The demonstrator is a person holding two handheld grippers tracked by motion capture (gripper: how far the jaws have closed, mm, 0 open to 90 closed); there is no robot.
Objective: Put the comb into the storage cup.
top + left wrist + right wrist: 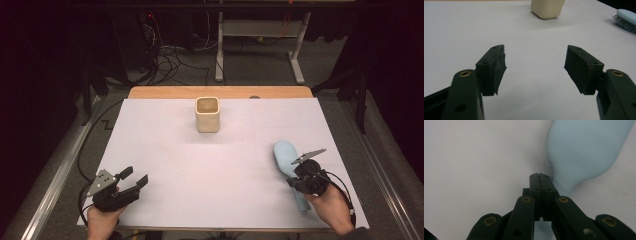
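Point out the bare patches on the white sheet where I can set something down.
The widest free patch lies mid-sheet, bordered by the cream cup, the left gripper and the blue brush. The sheet's far left part, left of the cup, is bare too. It is crowded at near right, where the shut right gripper sits over the brush.

Lab: white-covered table [165,145], cable tangle [170,60] on floor, metal stand [260,30].

The worktop [150,92] is wooden, with a white sheet [200,170] covering nearly all of it and bare wood showing along the far edge at 12 o'clock. A cream square cup [207,114] stands upright on the sheet toward 12 o'clock. A pale blue hairbrush [286,156] lies on the sheet toward 4 o'clock, well apart from the cup
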